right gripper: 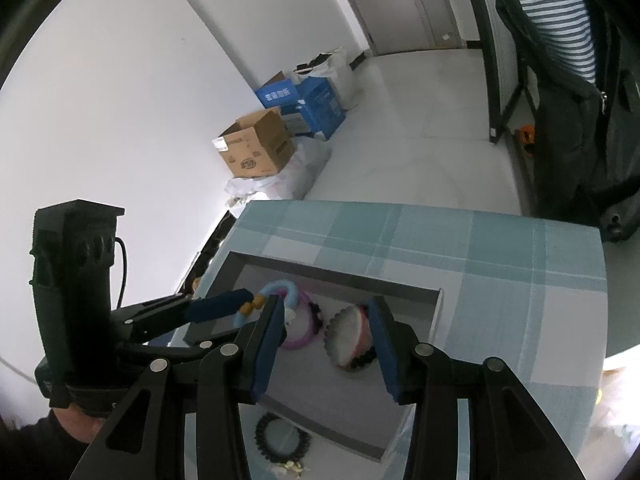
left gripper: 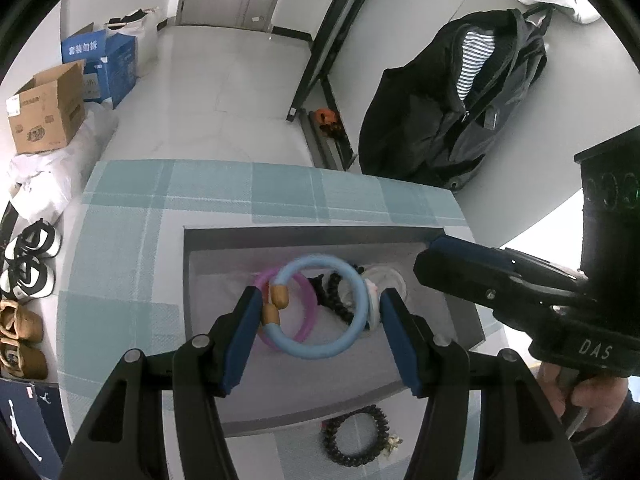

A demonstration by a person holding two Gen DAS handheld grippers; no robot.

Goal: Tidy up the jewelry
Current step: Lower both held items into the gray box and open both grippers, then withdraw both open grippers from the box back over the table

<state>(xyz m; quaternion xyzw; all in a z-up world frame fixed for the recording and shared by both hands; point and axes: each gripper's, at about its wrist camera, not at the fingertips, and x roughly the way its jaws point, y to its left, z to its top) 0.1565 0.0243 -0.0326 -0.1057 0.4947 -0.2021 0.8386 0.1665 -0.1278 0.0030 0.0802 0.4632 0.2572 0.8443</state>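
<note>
The left gripper (left gripper: 320, 312) holds the blue bangle (left gripper: 320, 308) between its half-open fingers, above the gray box (left gripper: 192, 248), likely to drop it in. The right gripper (right gripper: 326, 336) hangs part open over the box, holding nothing. A dark bead bracelet (left gripper: 356, 434) waits nearest, outside. Inside lie a pink bangle (left gripper: 308, 312) and other pieces, crowding the spot. A backpack (left gripper: 452, 108) sits far off.
</note>
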